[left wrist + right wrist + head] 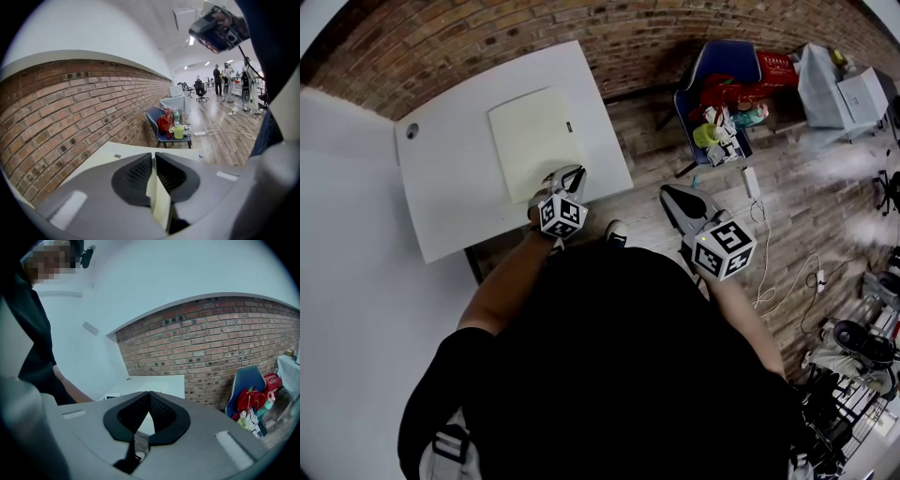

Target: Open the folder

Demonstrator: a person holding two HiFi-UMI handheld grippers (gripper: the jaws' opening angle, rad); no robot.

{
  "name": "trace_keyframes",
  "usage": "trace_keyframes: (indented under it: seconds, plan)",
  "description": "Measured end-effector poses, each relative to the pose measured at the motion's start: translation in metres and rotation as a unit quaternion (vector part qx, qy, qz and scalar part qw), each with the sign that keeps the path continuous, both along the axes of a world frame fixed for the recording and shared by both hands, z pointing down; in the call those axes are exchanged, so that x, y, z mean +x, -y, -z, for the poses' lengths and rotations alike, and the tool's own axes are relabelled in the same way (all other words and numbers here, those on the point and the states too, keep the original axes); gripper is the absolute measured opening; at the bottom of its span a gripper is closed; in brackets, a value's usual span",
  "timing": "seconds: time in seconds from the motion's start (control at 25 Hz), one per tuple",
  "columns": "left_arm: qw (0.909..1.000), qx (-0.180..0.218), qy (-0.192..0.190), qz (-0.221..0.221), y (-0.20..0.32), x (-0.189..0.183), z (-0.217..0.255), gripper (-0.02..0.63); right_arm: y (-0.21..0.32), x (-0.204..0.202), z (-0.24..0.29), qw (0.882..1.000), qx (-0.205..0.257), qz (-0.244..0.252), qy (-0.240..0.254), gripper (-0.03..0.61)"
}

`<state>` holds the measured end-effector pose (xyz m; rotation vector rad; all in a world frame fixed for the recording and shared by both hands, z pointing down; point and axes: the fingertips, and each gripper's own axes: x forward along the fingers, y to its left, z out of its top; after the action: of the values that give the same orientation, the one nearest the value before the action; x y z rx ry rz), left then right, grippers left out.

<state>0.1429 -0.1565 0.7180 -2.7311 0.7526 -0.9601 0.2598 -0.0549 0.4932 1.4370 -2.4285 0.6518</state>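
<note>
Lifting well means swinging the left gripper [571,175], clamped on the near edge of the folder [534,141] on the table [441,187], up in a slow arc, while the right gripper [672,194] hangs closed and empty off the table.

I count one cream folder [534,139], one white table [441,216], two grippers, that is one left gripper [569,174] and one right gripper [675,195], two marker cubes [562,216], one brick wall [487,37], one blue chair [154,123], one red bag [165,123] and one green bottle [178,131].
</note>
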Motion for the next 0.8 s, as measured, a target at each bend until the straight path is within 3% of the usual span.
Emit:
trace_keyframes:
  seconds: [0.52, 0.8]
  plan:
    - [0.9966, 0.020, -0.073, 0.033, 0.011, -0.029, 0.067, 0.012, 0.013, -0.032, -0.002, 0.999, 0.010, 0.044, 0.009, 0.003]
    - [0.9876, 0.023, -0.129, 0.087, 0.015, -0.065, 0.102, 0.009, 0.023, -0.055, -0.003, 0.997, 0.011, 0.077, 0.013, 0.003]
